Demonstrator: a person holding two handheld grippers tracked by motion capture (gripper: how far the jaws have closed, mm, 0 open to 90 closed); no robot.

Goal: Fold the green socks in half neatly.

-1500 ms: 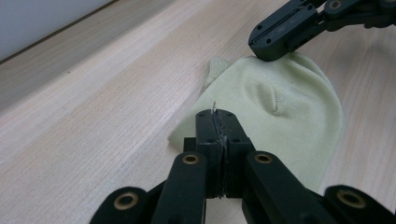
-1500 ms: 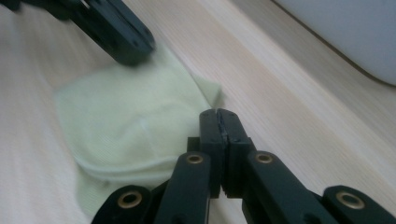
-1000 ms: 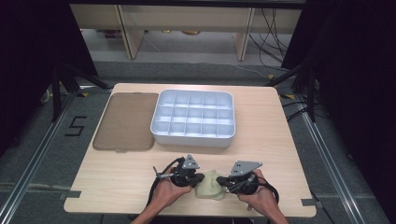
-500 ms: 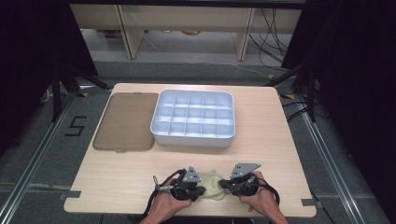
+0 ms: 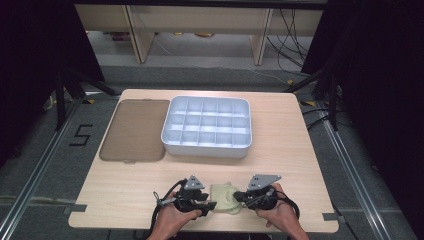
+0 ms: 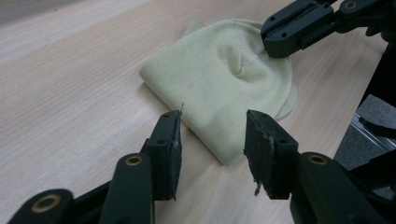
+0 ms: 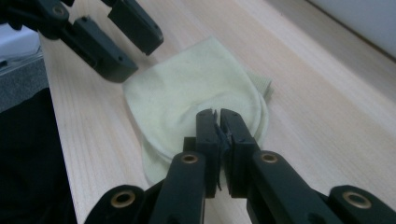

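Note:
A pale yellow-green folded cloth lies flat on the wooden table near its front edge, between the two grippers. My left gripper sits at the cloth's left side. Its jaws have just been opening and stand apart, with the near edge of the cloth beyond the tips and not pressed by the pads. My right gripper is at the cloth's right side with its jaws together, pinching a small pucker of the cloth. In the left gripper view, the right gripper rests on the fabric's far side.
A white tray with several compartments stands at the table's middle back. A brown flat mat lies to its left. The table's front edge is just behind both hands, and bare wood stretches left and right of them.
The left gripper has shifted toward the front edge and its jaws have parted, letting go of the cloth. The cloth now lies flatter. The right gripper has stayed put.

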